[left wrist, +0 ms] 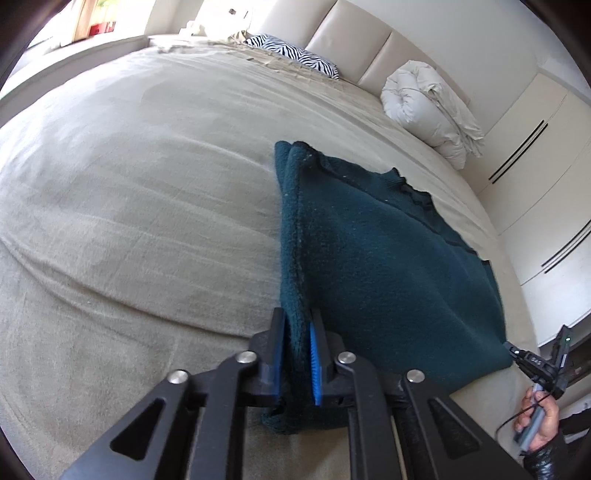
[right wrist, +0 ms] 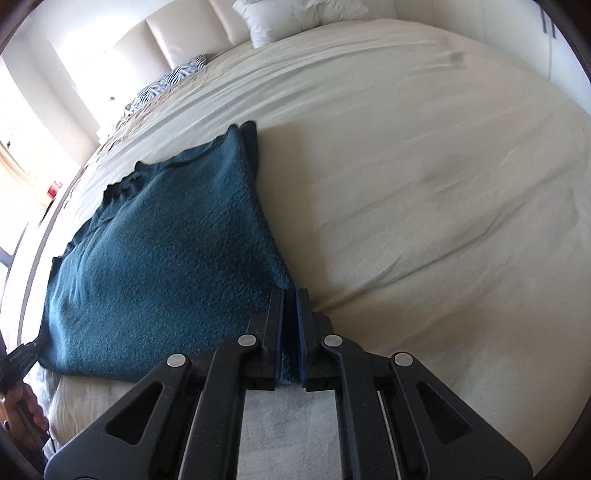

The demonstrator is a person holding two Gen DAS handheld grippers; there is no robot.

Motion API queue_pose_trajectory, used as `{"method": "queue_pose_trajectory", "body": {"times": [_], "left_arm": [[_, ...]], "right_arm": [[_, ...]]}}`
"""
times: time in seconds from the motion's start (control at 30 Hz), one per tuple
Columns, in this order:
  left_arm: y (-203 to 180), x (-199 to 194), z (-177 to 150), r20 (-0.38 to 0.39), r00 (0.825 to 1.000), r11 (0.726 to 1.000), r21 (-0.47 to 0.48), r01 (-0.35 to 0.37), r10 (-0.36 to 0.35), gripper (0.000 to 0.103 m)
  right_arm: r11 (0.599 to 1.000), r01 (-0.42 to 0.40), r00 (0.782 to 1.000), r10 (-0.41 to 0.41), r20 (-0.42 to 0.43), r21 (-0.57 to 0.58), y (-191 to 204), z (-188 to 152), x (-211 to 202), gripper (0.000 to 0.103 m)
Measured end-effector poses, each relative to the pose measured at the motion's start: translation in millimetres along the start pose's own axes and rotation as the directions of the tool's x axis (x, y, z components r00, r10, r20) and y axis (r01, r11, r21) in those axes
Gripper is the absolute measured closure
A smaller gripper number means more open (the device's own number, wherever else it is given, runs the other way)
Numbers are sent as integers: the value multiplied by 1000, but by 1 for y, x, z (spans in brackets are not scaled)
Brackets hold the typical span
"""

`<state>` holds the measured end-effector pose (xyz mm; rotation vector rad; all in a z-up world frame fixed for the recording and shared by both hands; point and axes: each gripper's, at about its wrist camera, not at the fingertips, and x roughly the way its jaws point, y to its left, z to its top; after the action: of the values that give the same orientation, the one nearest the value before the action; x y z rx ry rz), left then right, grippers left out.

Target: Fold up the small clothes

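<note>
A dark teal knitted sweater (left wrist: 388, 258) lies spread on the beige bed, its neckline toward the headboard. My left gripper (left wrist: 298, 332) is shut on the sweater's near left corner, the cloth pinched between the blue pads. My right gripper (right wrist: 290, 314) is shut on the sweater (right wrist: 166, 266) at its near right corner. The right gripper also shows at the far right of the left wrist view (left wrist: 517, 354), at the sweater's other near corner. The sweater's side edges look folded double along both sides.
The bed cover (left wrist: 147, 203) stretches wide to the left. A zebra-print pillow (left wrist: 295, 55) and a rolled white duvet (left wrist: 428, 107) lie by the padded headboard (left wrist: 354, 26). White wardrobe doors (left wrist: 535, 166) stand beyond the bed's right side.
</note>
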<state>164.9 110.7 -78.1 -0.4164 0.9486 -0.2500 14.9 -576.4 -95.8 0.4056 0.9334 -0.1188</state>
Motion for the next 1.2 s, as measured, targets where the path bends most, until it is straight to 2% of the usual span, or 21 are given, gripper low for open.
{"method": "queue_pose_trajectory", "body": {"times": [0.07, 0.13, 0.2, 0.33, 0.4, 0.5, 0.67, 0.8, 0.87, 1.03, 1.17, 1.2], "left_arm": [[3, -6, 3, 9, 1000, 1000, -14, -6, 6, 66], [3, -15, 8, 41, 999, 1000, -16, -14, 15, 52], [0, -21, 18, 73, 997, 1000, 2, -22, 22, 50], [-13, -12, 51, 92, 995, 996, 70, -54, 48, 50], [-22, 3, 72, 97, 992, 987, 129, -96, 84, 50], [-26, 29, 99, 74, 992, 982, 149, -113, 103, 50], [-32, 66, 120, 25, 987, 963, 215, -163, 161, 67], [-37, 79, 119, 18, 979, 940, 279, -199, 202, 78], [-41, 81, 116, 21, 977, 929, 307, -207, 211, 89], [-51, 74, 114, 76, 974, 903, 365, -225, 212, 93], [-52, 64, 125, 96, 978, 918, 337, -207, 185, 93], [-54, 64, 126, 95, 977, 915, 343, -212, 190, 93]], "right_arm": [[1000, -15, 1000, 15, 10, 1, 0, 1, -4, 95], [999, -30, 999, 29, 24, 27, -3, 2, -11, 85], [998, -43, 998, 41, 46, 51, -5, 3, -16, 72], [997, -53, 996, 49, 74, 50, -4, 7, -21, 71], [998, -57, 996, 54, 76, 39, 0, 10, -20, 71], [998, -54, 996, 53, 76, 17, 7, 14, -16, 71], [999, -50, 997, 51, 65, -22, 18, 19, -5, 71], [998, -50, 997, 52, 57, -29, 20, 22, 4, 71], [998, -48, 997, 50, 55, -34, 20, 22, 7, 71], [998, -46, 997, 48, 60, -30, 20, 21, 9, 71], [999, -46, 997, 47, 66, -25, 19, 20, 8, 71], [999, -46, 997, 47, 66, -24, 18, 19, 7, 71]]}}
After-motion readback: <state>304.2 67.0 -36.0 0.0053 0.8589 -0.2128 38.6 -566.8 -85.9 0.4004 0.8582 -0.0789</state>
